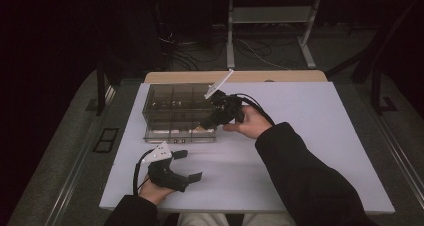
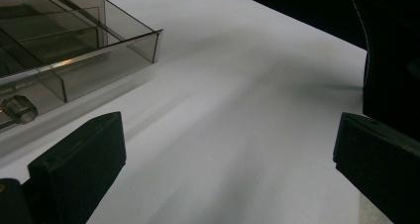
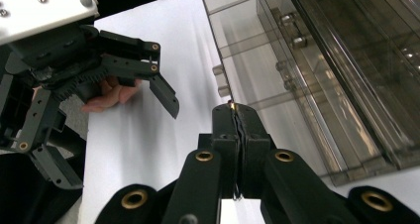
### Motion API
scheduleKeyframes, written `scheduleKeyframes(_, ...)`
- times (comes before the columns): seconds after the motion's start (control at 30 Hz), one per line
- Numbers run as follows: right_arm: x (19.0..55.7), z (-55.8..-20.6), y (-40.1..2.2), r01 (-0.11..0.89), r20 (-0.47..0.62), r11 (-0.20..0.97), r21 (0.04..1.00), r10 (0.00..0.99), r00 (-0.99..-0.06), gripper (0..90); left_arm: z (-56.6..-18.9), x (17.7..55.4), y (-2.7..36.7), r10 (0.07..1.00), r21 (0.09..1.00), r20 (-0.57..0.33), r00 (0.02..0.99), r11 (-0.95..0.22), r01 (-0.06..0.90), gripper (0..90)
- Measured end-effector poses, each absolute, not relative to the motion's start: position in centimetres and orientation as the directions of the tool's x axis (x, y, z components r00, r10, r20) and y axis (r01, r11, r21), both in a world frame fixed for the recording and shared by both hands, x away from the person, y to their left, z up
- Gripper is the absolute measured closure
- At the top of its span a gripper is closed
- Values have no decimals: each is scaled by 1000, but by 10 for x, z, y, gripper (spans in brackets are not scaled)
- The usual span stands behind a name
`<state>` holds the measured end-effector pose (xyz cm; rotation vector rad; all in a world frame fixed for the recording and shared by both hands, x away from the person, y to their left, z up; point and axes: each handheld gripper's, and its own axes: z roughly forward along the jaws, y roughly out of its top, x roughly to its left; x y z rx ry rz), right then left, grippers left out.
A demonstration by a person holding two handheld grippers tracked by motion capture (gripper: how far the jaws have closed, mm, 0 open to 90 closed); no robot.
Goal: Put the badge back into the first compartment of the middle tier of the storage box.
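Pinching what may be a tiny brass-tipped part, the right tongs hang over the open drawer of the clear compartment box, presumably to drop it; left tongs wait spread on the near counter.

Sleeves: we wear black long sleeves on both arms.
Grippers: our left gripper and right gripper are black, with brass-coloured rivets, geared linkages, grey screwed plates, black cables.
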<state>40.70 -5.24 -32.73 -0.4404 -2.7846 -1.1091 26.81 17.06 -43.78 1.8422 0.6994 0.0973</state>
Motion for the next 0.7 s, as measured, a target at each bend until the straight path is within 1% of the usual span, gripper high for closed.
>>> scheduleKeyframes(0.47,417,-323,-19,270,200,698,663,182,-963,875,-437,268,171,505,885,-267,821,-208,416,0)
scheduleKeyframes(0.7,424,-325,4,263,213,704,659,161,-964,875,-438,269,172,505,882,-268,820,-214,420,0)
